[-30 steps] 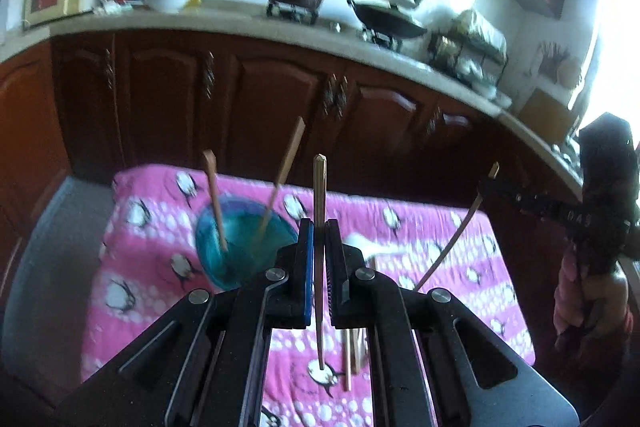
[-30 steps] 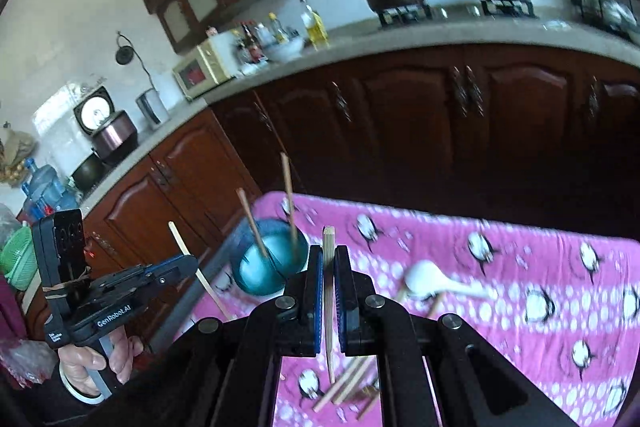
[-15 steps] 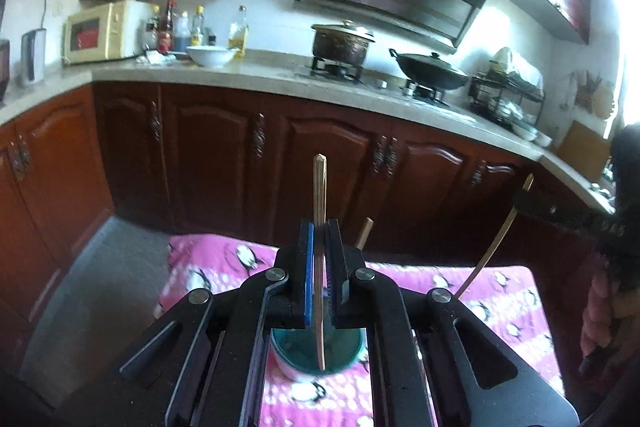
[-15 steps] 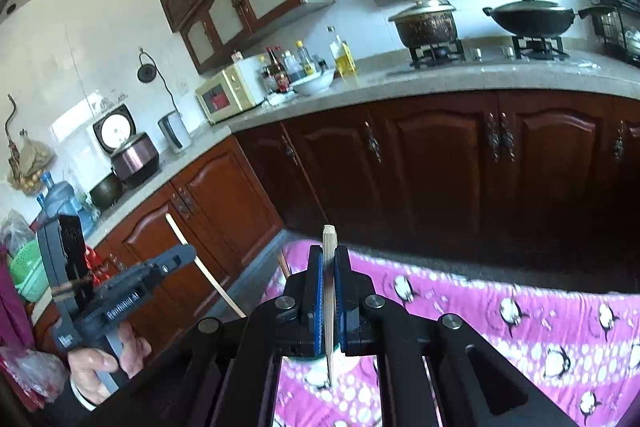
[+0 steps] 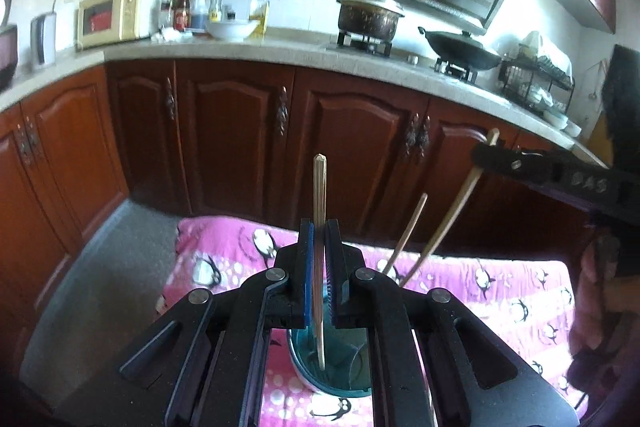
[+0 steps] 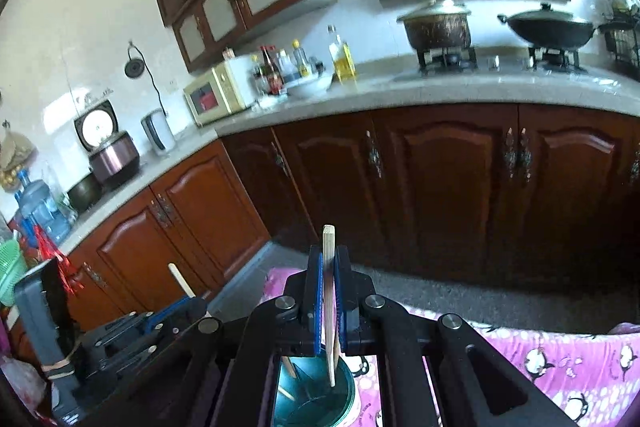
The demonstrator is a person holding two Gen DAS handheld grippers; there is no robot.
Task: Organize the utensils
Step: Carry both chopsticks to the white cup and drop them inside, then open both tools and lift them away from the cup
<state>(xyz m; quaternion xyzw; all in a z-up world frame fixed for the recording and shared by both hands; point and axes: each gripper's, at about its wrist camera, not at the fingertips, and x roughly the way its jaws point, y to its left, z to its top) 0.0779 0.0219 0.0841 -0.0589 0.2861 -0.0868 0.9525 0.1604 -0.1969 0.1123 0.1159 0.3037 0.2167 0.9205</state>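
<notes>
Left tongs (image 5: 319, 255) clamping an upright chopstick (image 5: 319, 211), its tip hanging inside the teal cup (image 5: 344, 383), right tongs (image 6: 328, 287) pinching a second chopstick (image 6: 329, 247) over the same cup on the pink penguin cloth (image 5: 500, 291), another stick (image 5: 406, 237) leaning in the cup.

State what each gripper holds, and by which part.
Each holds one chopstick. Left gripper pinches its chopstick mid-length; right gripper pinches its chopstick nearer the top end.

Pale wooden chopstick (image 5: 319, 227), glossy teal cup (image 5: 340, 375), pink cloth (image 5: 500, 291).
</notes>
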